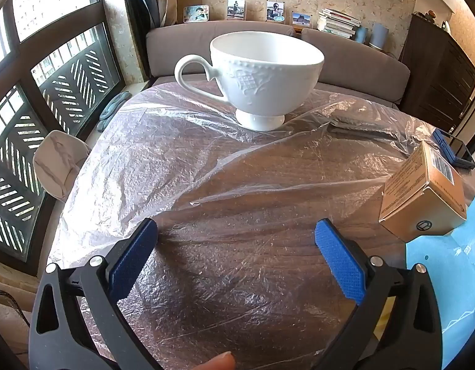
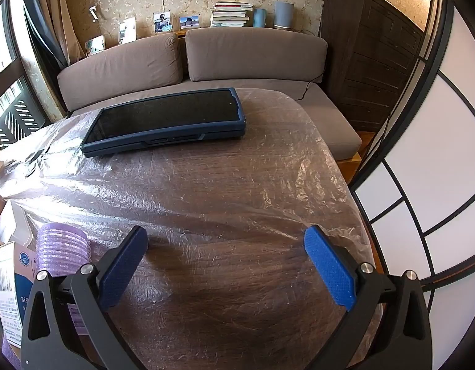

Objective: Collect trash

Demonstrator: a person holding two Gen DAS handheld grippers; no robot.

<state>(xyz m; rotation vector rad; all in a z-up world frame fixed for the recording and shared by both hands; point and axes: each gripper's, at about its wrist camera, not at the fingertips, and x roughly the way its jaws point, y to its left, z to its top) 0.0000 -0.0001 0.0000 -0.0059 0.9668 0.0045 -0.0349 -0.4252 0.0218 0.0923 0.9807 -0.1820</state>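
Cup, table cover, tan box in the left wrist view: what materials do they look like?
Cup: looks like glazed white ceramic; glossy, with embossed relief, a beaded band and a footed base.
Table cover: thin clear plastic film; wrinkled, shiny, with wood grain showing through.
Tan box: probably matte printed cardboard; folded edges, small print and a barcode.

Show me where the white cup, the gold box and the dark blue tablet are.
white cup (image 1: 265,74), left wrist view, on its embossed side wall.
gold box (image 1: 422,194), left wrist view, on its printed top face.
dark blue tablet (image 2: 169,117), right wrist view, on its dark screen.
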